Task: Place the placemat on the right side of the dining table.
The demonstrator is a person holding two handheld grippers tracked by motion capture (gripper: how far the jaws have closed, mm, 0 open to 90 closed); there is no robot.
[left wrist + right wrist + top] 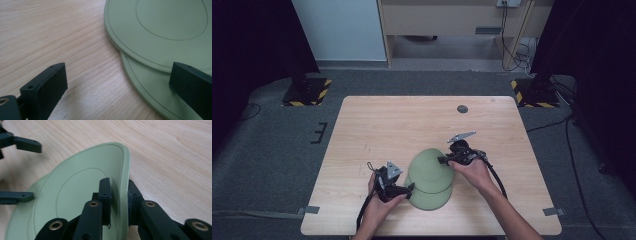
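Pinching the rim of the top plate (82,192) with my right gripper (119,202), I am closing one jaw on the upper face and the other on the underside, with the lip caught between them. In the high view this plate (430,169) is lying partly over a second plate (431,199) of the same pale green, both sitting near my edge of the desk (387,125), between my two hands.

I am judging these plates to be light, stiff and moulded, probably plastic or melamine, though I cannot tell the material for certain from these views. The surface is looking smooth and matte, so I am expecting it to slide in a narrow pinch if I tilt it too fast. The raised lip is the natural place to take hold, since it is giving the jaws an edge to bite behind, and I am already there on the right side.

My left gripper (117,82) is standing wide open and holding nothing, with one jaw over the bare wood and the other over the lower plate (150,92), just beside the spot where the upper plate's (160,30) edge overlaps it. I am thinking a grip on the lower plate's rim here would be keeping it down while the top one is coming away.
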